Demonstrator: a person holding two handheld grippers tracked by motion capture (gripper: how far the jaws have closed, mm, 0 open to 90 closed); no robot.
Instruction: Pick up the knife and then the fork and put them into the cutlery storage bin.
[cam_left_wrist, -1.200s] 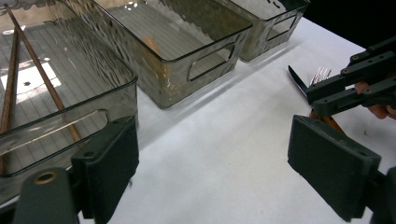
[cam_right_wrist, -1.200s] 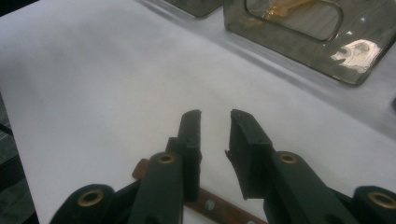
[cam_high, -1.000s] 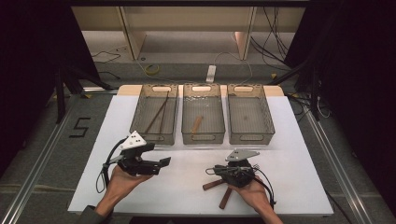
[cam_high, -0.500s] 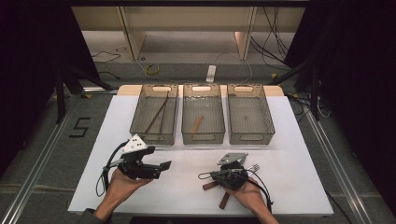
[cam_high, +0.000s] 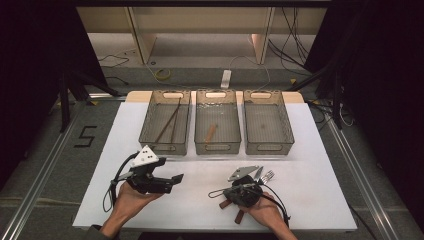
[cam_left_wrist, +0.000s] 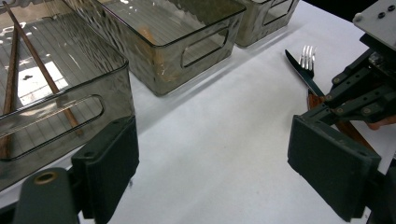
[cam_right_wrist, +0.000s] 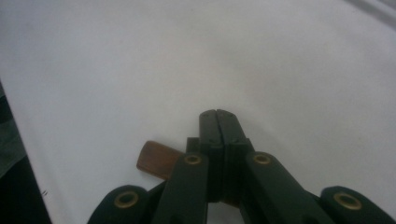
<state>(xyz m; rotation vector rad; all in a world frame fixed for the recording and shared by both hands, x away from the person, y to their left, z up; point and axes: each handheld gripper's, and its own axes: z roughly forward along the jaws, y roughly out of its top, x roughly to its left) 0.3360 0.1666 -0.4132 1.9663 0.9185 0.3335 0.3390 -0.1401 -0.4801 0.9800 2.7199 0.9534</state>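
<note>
- The right gripper (cam_high: 226, 196) has shifted a little left and nearer over the wooden handles (cam_high: 239, 216).
- Its jaws have just closed fully, meeting beside a handle end (cam_right_wrist: 158, 159).

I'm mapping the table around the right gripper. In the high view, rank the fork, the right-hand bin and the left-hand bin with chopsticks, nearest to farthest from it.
From the right gripper:
1. Fork, just beyond it, on the white table.
2. Right-hand bin, farther back, slightly right.
3. Left-hand bin with the chopsticks, back and far left.

A lab: black curtains, aluminium floor rails (cam_high: 37, 187), loose cables (cam_high: 292, 30).
</note>
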